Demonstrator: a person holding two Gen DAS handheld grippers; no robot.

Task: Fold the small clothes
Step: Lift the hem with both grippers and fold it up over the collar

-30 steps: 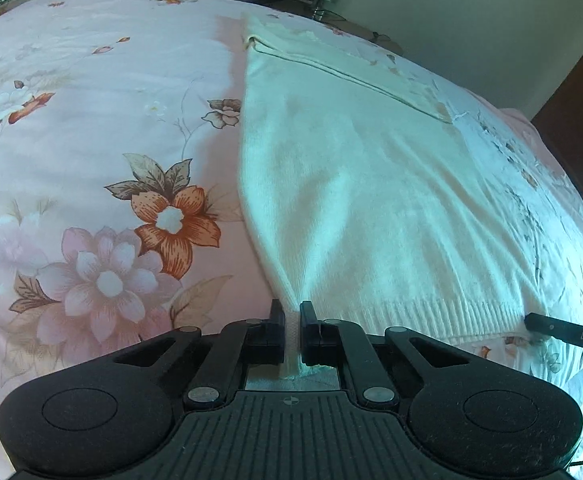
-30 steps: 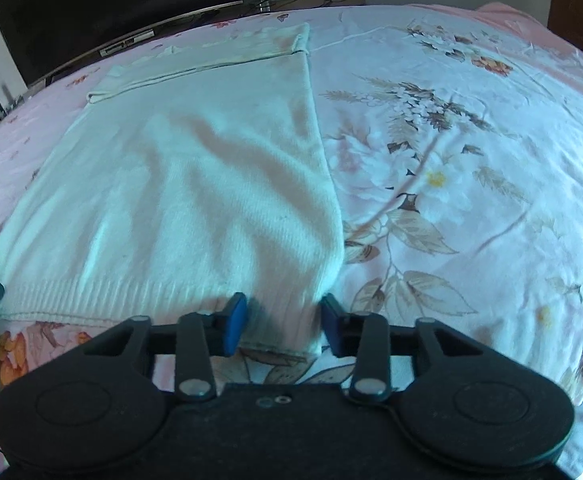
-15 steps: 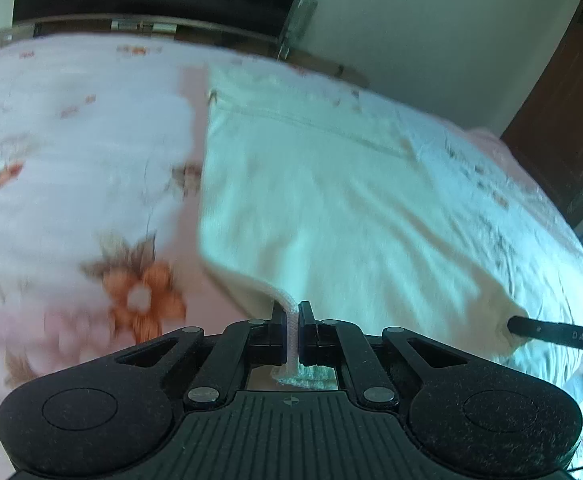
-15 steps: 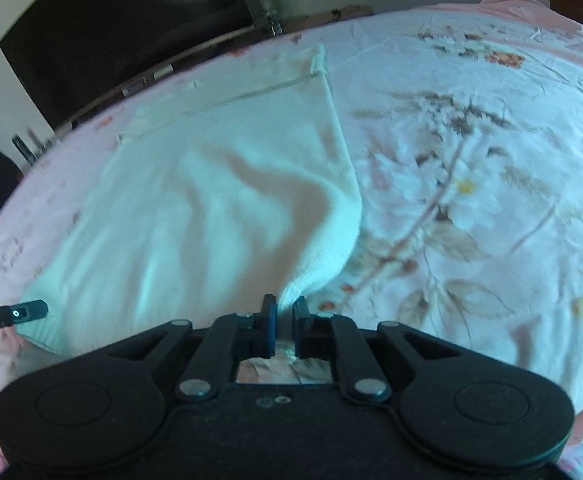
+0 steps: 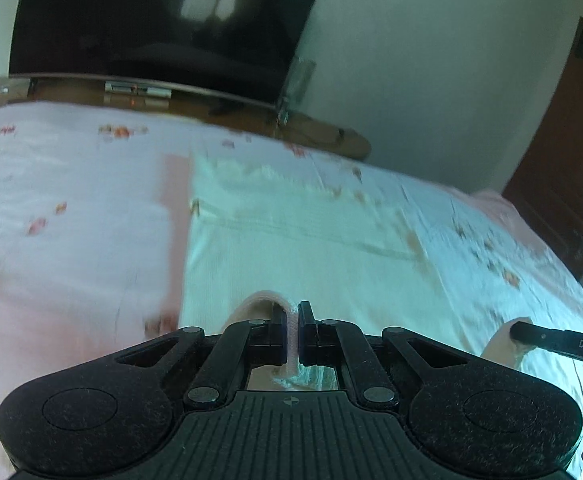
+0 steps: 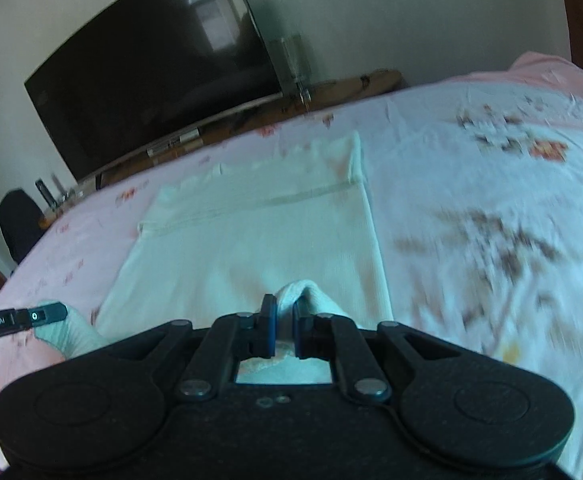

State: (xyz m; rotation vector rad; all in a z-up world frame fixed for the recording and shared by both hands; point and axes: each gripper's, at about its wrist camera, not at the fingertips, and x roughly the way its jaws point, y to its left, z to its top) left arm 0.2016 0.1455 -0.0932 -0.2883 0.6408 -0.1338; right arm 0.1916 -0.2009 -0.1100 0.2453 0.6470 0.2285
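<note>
Both grippers are clamped on the near hem of the white knit garment [image 5: 291,248]: the left gripper [image 5: 290,334] pinches one bottom corner, the right gripper [image 6: 284,330] the other. Its far part lies flat on the floral bedsheet [image 6: 491,200], the pinched corners raised off it.

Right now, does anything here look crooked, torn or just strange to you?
Nothing stands out. The white sweater lies flat on the flowered bedspread, except its near hem, pinched at one corner by the left gripper and at the other by the right gripper. Blur hides fine detail.
</note>
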